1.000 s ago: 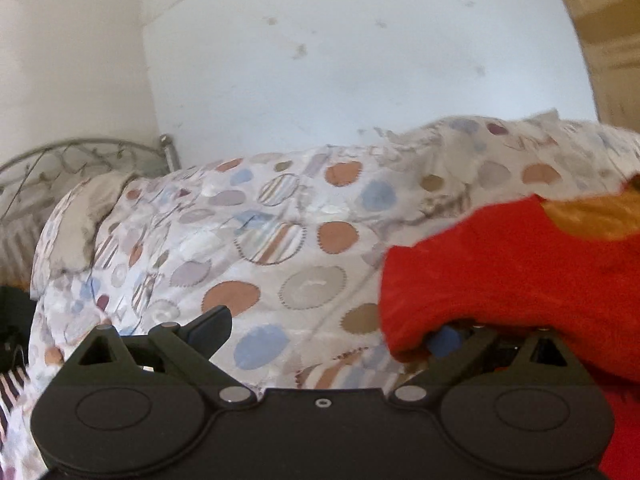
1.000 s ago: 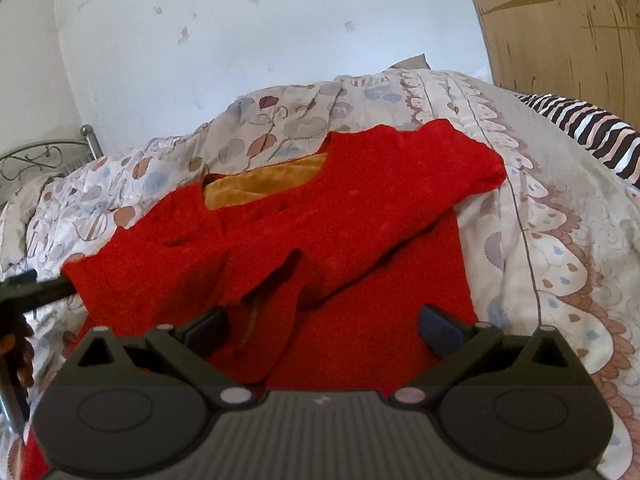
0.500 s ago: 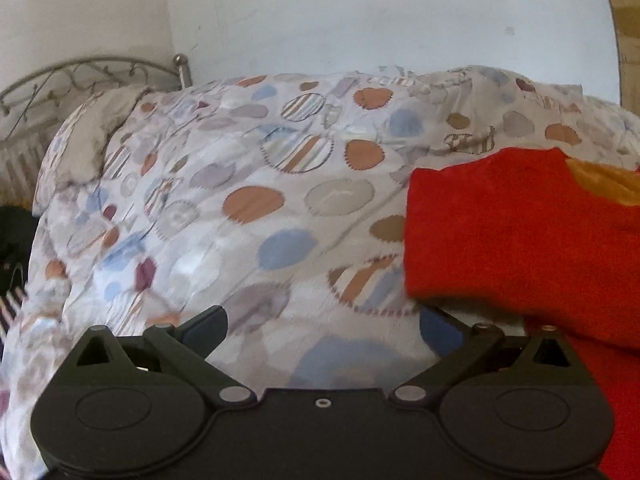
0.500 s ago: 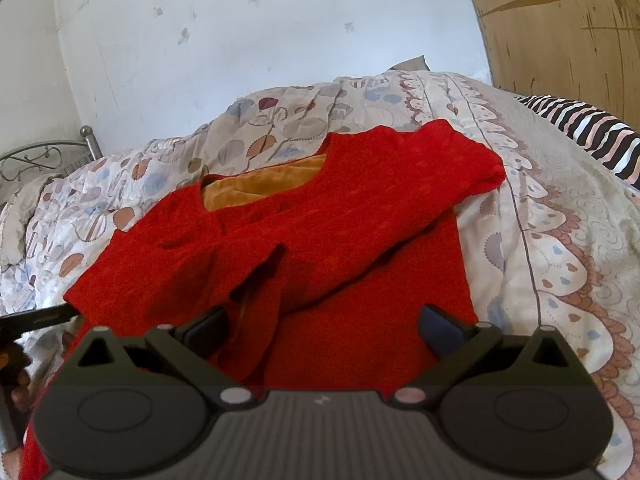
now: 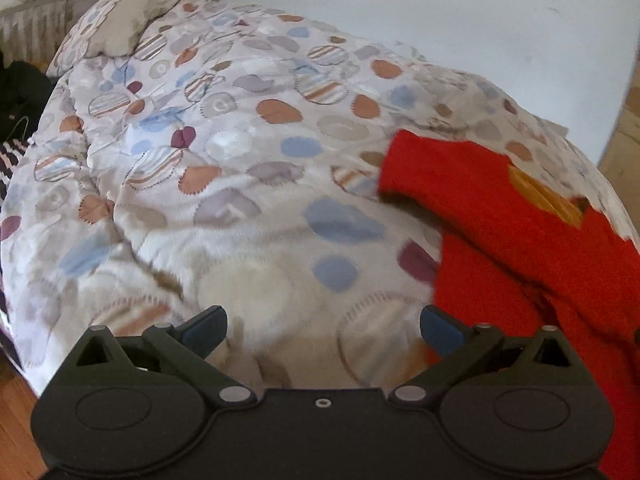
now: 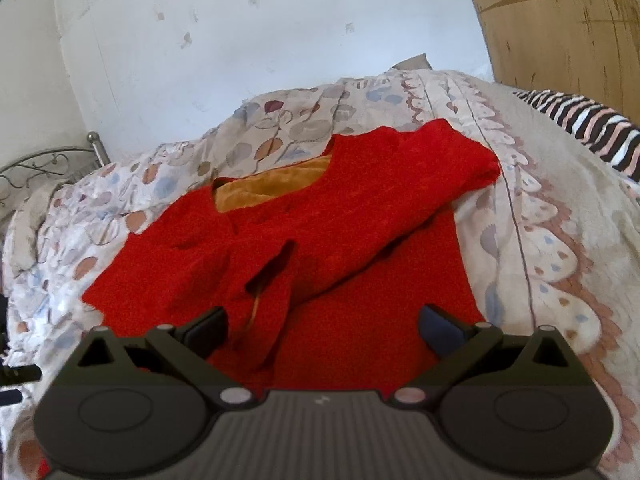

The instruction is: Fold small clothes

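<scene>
Red top (image 6: 332,240) lies on the bed, spread over the patterned duvet (image 6: 560,240). Neck opening faces the wall, orange lining (image 6: 272,186) showing inside it. One sleeve (image 6: 400,208) is folded diagonally across the body, its cuff end lying near the lower left of the garment. Fabric is rumpled around that fold (not flat).

Right hand-held gripper (image 6: 322,326): jaws spread wide, nothing between them. It hangs over the lower part of the top, the sleeve end just ahead of its left finger. Cannot tell if the fingers touch the cloth.

Left hand-held gripper (image 5: 322,326): jaws also wide apart, empty. It sits over bare duvet (image 5: 240,160), with the top (image 5: 500,220) off to its right; the top's edge runs close by the right fingertip (image 5: 440,328). This view is motion-blurred, so contact is unclear.

Background: metal bed frame (image 6: 40,168) at far left against the white wall (image 6: 280,40), wooden panel (image 6: 560,20) at upper right, a black-and-white striped cloth (image 6: 592,132) at the bed's right edge.
</scene>
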Motion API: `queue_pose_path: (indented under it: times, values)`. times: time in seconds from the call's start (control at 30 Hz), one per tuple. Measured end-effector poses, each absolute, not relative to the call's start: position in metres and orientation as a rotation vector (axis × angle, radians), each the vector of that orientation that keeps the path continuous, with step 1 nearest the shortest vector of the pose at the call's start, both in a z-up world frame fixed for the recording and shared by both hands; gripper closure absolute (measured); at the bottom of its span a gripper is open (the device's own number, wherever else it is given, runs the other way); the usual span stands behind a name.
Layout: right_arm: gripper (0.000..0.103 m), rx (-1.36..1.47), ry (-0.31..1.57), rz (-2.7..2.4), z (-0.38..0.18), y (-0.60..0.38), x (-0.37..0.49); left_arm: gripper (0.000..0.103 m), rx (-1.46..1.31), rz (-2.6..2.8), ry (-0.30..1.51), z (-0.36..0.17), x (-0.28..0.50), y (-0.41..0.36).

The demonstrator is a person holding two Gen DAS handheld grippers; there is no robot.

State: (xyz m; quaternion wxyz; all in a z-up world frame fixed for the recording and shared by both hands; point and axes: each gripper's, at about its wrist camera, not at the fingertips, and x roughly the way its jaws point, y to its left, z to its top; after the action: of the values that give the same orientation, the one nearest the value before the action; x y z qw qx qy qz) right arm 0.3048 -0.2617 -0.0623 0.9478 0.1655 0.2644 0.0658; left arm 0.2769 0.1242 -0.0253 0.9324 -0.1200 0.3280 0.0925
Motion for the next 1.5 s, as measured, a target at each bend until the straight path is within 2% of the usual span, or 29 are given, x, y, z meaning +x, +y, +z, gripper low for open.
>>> queue_pose_path:
  times: [0.27,0.37,0.6,0.9,1.1,1.37,1.47,1.5]
  values:
    - [0.001,0.003,0.587,0.172,-0.053,-0.257,0.229,0.001,-0.15,0.099,0.707,-0.033,0.228,0.089]
    - [0.0,0.022,0.586,0.233,-0.05,-0.269,0.199,0.001,-0.134,0.068,0.722,-0.032,0.213,0.081]
    - [0.0,0.108,0.662,0.347,-0.041,-0.295,0.141,0.001,-0.117,-0.019,0.598,-0.015,0.168,0.067]
    - [0.0,-0.356,0.636,0.285,-0.039,-0.264,0.065,0.001,0.018,-0.119,0.595,-0.03,0.146,0.045]
    - [0.0,-0.575,0.676,0.284,-0.065,-0.229,0.061,0.001,-0.052,-0.137,0.61,-0.031,0.148,0.048]
    - [0.0,-1.083,0.525,0.161,-0.118,-0.186,0.053,0.001,-0.077,-0.136,0.618,-0.028,0.145,0.057]
    - [0.008,-1.127,0.421,0.098,-0.12,-0.184,0.047,0.001,-0.085,-0.172,0.637,-0.029,0.144,0.058]
    - [0.016,-1.114,0.407,0.113,-0.116,-0.185,0.044,0.001,-0.088,-0.185,0.637,-0.028,0.142,0.058]
